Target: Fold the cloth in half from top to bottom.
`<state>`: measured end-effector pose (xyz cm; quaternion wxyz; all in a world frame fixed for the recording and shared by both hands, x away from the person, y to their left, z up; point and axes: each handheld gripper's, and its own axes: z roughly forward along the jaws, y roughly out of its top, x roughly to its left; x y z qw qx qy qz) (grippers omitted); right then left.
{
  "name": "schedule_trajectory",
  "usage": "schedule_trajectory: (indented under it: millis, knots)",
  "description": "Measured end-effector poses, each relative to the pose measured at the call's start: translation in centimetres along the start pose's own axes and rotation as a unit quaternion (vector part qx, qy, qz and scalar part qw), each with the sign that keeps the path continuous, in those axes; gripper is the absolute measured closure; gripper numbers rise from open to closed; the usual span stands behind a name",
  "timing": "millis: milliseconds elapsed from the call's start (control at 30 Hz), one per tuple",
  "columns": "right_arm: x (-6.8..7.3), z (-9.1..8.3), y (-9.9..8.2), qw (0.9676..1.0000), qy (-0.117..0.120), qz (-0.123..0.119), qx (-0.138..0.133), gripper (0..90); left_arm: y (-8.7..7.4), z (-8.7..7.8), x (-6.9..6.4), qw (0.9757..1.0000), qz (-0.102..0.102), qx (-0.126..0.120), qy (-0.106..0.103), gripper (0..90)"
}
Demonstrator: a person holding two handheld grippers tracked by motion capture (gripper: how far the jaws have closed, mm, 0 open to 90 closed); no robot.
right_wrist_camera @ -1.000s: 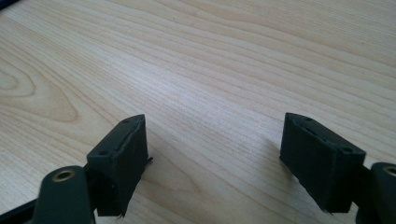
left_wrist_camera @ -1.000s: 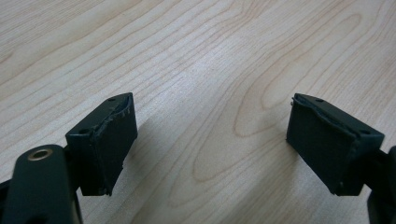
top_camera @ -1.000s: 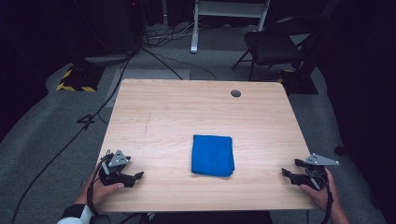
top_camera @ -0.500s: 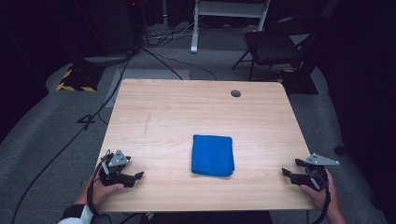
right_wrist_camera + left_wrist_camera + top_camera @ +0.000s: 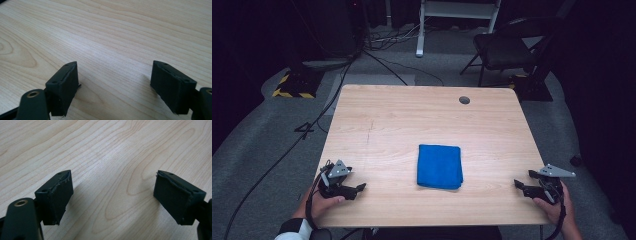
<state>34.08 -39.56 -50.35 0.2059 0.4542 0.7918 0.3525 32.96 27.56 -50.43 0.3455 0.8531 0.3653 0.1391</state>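
A folded blue cloth (image 5: pixel 439 166) lies flat on the wooden table (image 5: pixel 412 120), a little right of centre toward the near edge. At the near left corner a hand holds my left gripper (image 5: pixel 360 188), open and pointing right toward the cloth, well short of it. My right gripper (image 5: pixel 517 185) rests at the near right corner, open and pointing left, also apart from the cloth. In the left gripper view the gripper (image 5: pixel 112 195) has bare wood between its jaws. The right gripper view shows the same for that gripper (image 5: pixel 113 85).
A round grommet hole (image 5: pixel 464 100) sits near the table's far right edge. Beyond the table stand a black chair (image 5: pixel 507 47), a white frame (image 5: pixel 419 30) and floor cables (image 5: pixel 337 85). A yellow-black striped plate (image 5: pixel 292 87) lies on the floor at far left.
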Motion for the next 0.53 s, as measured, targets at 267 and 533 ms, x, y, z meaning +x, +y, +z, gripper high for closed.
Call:
schedule_trajectory:
  millis: [267, 533]
  knots:
    - [0.00, 0.00, 0.00, 1.0000, 0.000, 0.000, 0.000, 22.5, 0.01, 0.00, 0.04, 1.0000, 0.001, 0.000, 0.001, 16.2]
    - [-0.01, 0.00, 0.00, 1.0000, -0.002, 0.002, 0.000, 22.5, 0.05, 0.04, 0.09, 1.0000, -0.002, 0.001, 0.000, 16.2]
